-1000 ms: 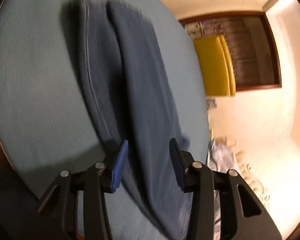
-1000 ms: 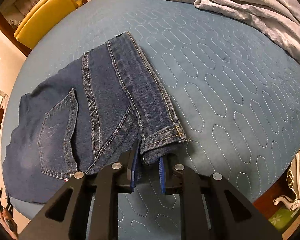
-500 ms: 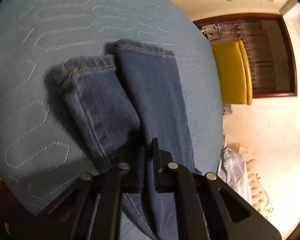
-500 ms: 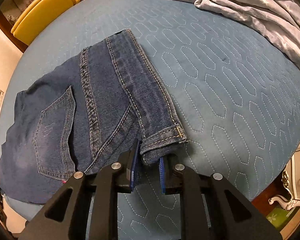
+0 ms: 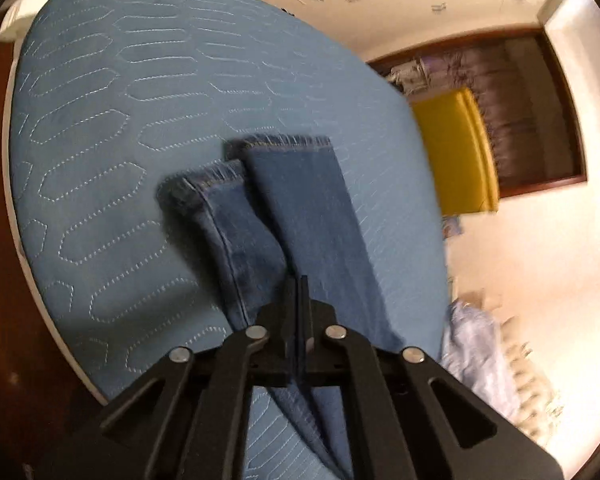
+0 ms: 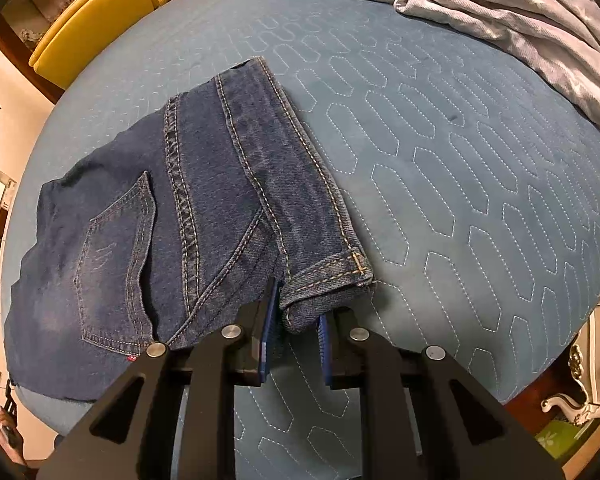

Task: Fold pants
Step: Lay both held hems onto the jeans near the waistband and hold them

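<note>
Bedroom scene, everything's happening on a blue quilted bedspread [image 5: 112, 128] with stitched elongated hexagons. In the left wrist view there's a yellow upholstered chair [image 5: 454, 152] against a dark wood-framed opening in the background. One pair of dark blue denim jeans [image 5: 312, 216] lies on the bed here, two legs side by side, running away from the camera with both frayed hems at the far end; the left-hand leg sits a bit shorter and bunched. The left gripper [image 5: 299, 304] has its black fingers pressed right together, pinching the denim where the two legs meet.

Right wrist view: same bedspread, a pale grey-blue star-print blanket [image 6: 500, 4] rumpled along the top right, and the yellow chair top left. The jeans' seat end is here, the waistband running from the far side toward the camera, one back pocket [image 6: 112, 264] facing up. The right gripper [image 6: 296, 320] has its blue pads closed on the near waistband corner.
</note>
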